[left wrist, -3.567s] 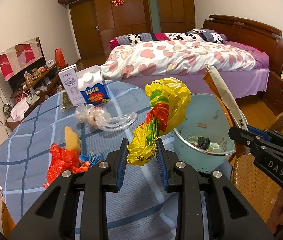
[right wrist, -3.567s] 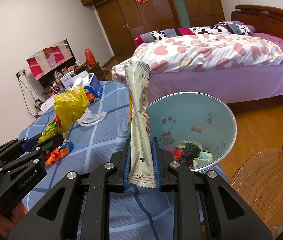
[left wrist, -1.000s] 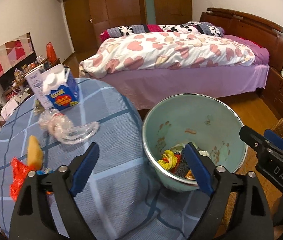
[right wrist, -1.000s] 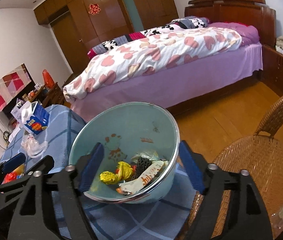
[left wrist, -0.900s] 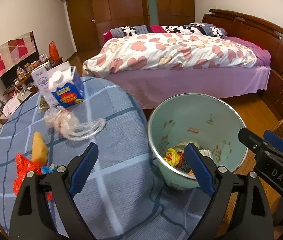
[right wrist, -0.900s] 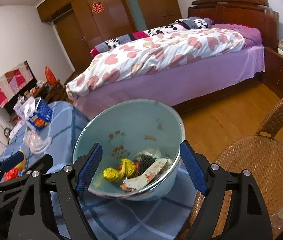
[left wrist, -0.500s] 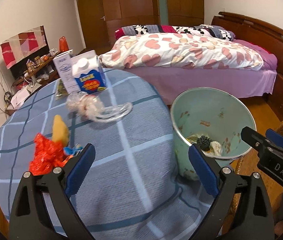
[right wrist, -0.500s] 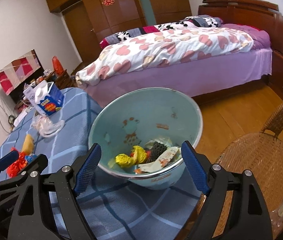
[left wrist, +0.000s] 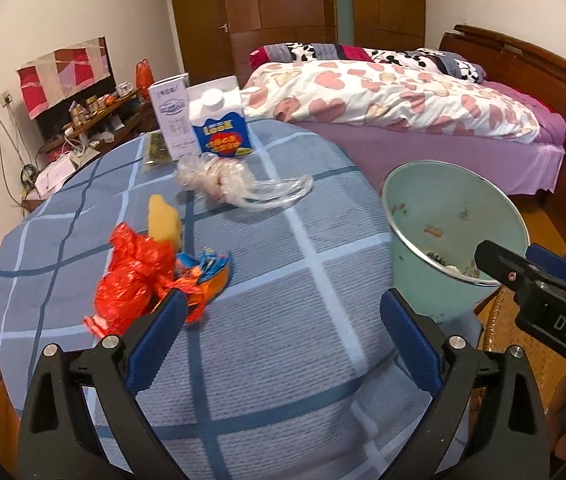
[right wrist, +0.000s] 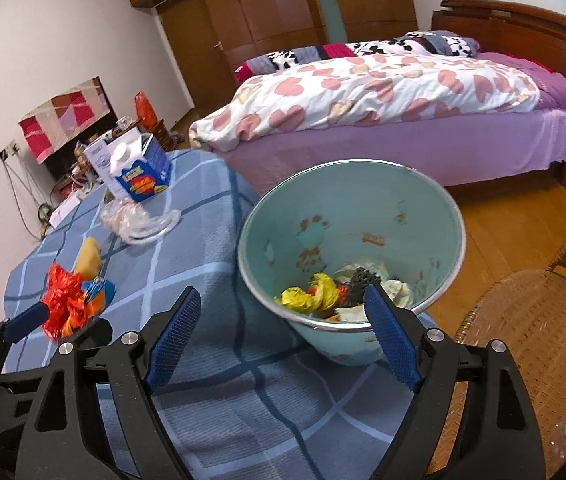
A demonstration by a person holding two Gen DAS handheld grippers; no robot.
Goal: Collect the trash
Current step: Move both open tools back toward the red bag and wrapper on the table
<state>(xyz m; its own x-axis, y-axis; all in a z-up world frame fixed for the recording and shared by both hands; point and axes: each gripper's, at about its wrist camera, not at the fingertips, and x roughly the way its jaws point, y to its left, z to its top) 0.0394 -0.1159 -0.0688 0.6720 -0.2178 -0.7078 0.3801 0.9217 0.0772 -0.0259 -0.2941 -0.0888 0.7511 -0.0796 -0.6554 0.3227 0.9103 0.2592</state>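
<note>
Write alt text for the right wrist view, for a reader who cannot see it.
The open, empty right tool frames a pale green trash bin holding a yellow bag and other scraps. To its left, a round table in blue checked cloth carries a red wrapper, a clear plastic bag and a blue carton; a bed stands behind.

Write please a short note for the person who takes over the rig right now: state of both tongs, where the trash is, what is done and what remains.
Left tongs: open, empty, over the table in front of the red wrapper.
Right tongs: open, empty, at the near rim of the bin.
Bin: stands on the table's right edge, already holds a yellow bag and other scraps.
Left on the blue checked cloth: red wrapper, orange-blue wrapper touching it, yellow piece just behind, clear plastic bag farther back.
Two cartons stand at the far edge; whether they are trash cannot be told.
Probably next: the red wrapper, nearest the left tongs.
</note>
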